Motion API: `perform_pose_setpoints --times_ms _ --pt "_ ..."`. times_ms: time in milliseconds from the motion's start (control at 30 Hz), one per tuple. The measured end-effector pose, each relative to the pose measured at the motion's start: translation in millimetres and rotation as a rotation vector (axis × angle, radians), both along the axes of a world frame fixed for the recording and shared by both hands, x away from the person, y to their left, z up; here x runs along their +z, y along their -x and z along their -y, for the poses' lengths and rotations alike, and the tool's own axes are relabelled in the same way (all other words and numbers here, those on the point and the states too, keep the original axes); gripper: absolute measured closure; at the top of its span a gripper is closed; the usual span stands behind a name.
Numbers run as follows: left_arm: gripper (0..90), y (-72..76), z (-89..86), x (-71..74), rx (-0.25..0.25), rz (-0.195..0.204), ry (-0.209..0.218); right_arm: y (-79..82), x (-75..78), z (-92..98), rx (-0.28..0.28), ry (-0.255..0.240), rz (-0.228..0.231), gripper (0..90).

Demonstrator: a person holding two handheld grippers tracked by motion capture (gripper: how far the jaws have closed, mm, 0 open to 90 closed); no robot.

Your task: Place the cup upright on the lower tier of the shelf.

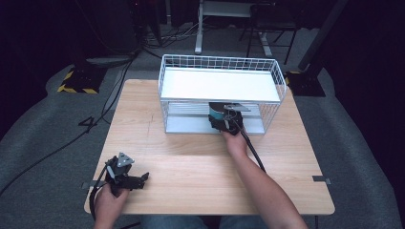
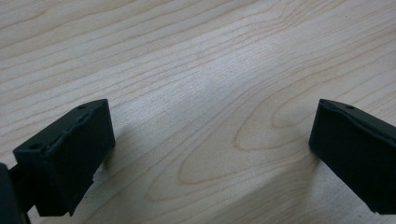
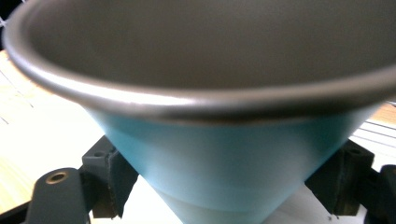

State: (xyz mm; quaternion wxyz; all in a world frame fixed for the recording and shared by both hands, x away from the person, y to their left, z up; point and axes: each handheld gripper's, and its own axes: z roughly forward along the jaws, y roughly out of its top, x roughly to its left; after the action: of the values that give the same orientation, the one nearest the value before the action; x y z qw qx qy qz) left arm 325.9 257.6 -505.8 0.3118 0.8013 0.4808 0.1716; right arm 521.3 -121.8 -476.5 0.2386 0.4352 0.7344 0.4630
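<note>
R gripper is holding a blue cup w/ a grey inside. In the right gripper view the cup's tapered wall is sitting between the two fingers, one pressing each side low on the body, fingers closed in on it, rim flaring wide above them. In the high view the cup is sitting at the open front of a white wire rack, at the lower level, just under the edge of the rack's top shelf. Cup is upright, maybe slightly tilted; can't tell if its base is touching the rack's lower tray. R hand is reaching in from the front, cable trailing back along the forearm.

Rack is standing at the far-center part of the wooden surface. Top shelf is a plain white panel w/ a wire rim, nothing resting on it. Lower tray is looking bare apart from the cup area.

L gripper is resting low at the near-left corner of the surface, well apart from the rack, L hand wrapping its body. In the left gripper view its fingers are spread wide, w/ bare wood grain between them, gripping nothing.
</note>
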Motion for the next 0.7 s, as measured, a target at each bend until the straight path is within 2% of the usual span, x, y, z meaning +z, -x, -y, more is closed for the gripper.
perform_pose_setpoints --times_ms 633,700 --pt "0.6 0.0 0.1 -0.1 0.001 0.002 0.0 -6.6 -2.3 -3.8 0.018 -0.006 -0.001 20.0" --pt "0.5 0.0 0.1 -0.1 0.001 0.002 0.0 -6.2 -2.0 -4.2 0.015 0.006 0.008 17.9"
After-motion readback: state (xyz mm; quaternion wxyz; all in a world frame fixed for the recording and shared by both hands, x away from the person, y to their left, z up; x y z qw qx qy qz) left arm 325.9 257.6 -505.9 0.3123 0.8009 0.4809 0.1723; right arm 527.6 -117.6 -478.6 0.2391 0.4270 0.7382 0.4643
